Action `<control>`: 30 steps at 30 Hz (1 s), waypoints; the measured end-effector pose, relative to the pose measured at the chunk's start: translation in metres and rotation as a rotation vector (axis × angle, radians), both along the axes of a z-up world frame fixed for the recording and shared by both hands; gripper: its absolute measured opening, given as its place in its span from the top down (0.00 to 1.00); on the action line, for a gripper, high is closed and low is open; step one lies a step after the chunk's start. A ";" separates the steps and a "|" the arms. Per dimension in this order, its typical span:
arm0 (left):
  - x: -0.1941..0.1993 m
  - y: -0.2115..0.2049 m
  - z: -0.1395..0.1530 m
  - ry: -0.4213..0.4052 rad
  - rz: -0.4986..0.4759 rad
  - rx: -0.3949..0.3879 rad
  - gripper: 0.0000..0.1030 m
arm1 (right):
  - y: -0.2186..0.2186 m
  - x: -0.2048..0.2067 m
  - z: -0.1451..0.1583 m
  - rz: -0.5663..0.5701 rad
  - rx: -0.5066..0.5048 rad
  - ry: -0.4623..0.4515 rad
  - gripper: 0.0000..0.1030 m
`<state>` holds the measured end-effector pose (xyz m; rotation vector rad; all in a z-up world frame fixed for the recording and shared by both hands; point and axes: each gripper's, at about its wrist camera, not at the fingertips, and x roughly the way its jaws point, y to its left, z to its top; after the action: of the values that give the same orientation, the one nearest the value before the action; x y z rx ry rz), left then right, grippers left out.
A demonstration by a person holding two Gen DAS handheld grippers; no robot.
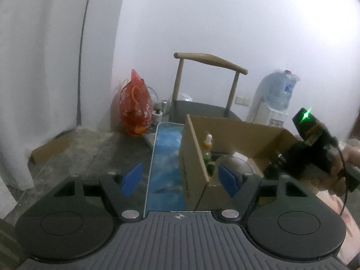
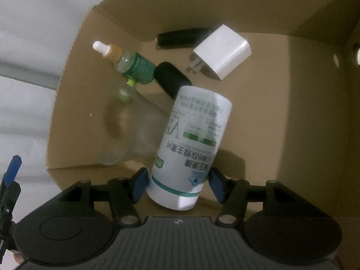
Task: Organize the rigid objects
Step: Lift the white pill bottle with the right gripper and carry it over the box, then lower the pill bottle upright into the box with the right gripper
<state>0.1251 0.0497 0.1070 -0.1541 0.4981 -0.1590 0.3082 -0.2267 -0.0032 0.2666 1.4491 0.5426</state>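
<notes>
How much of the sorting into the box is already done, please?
Done: dropper bottle, charger, glass jar and two black items lie in the box. In hand: white bottle between the right gripper pads, apparently being released. Left gripper empty. Remaining items: not visible.

Left tongs [image 1: 180, 177] apart; right tongs [image 2: 177, 185] parted, angled down.
</notes>
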 end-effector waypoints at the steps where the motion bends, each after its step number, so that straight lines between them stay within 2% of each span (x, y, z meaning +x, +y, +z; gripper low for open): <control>1: 0.000 0.001 -0.001 0.000 0.000 -0.001 0.28 | -0.004 -0.002 0.001 -0.009 0.010 -0.002 0.42; 7: -0.006 0.006 -0.005 -0.002 0.001 -0.008 0.28 | -0.036 -0.016 0.012 -0.114 0.114 -0.017 0.45; 17: -0.008 0.006 -0.006 0.008 -0.001 -0.004 0.28 | -0.093 -0.029 0.029 -0.313 0.293 -0.042 0.46; 19: -0.009 0.007 -0.006 0.009 0.001 -0.001 0.28 | -0.098 -0.030 0.034 -0.326 0.287 -0.054 0.47; 22: -0.007 0.007 -0.006 0.011 0.005 -0.003 0.28 | -0.097 -0.026 0.046 -0.317 0.226 -0.115 0.48; 26: -0.007 0.007 -0.007 0.010 0.001 -0.005 0.28 | -0.090 -0.018 0.054 -0.298 0.148 -0.190 0.48; 30: -0.008 0.008 -0.008 0.011 0.002 -0.008 0.28 | -0.078 -0.012 0.061 -0.267 0.101 -0.227 0.49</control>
<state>0.1174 0.0576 0.0992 -0.1630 0.5079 -0.1577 0.2966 -0.3044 0.0579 0.4569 1.1457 0.4142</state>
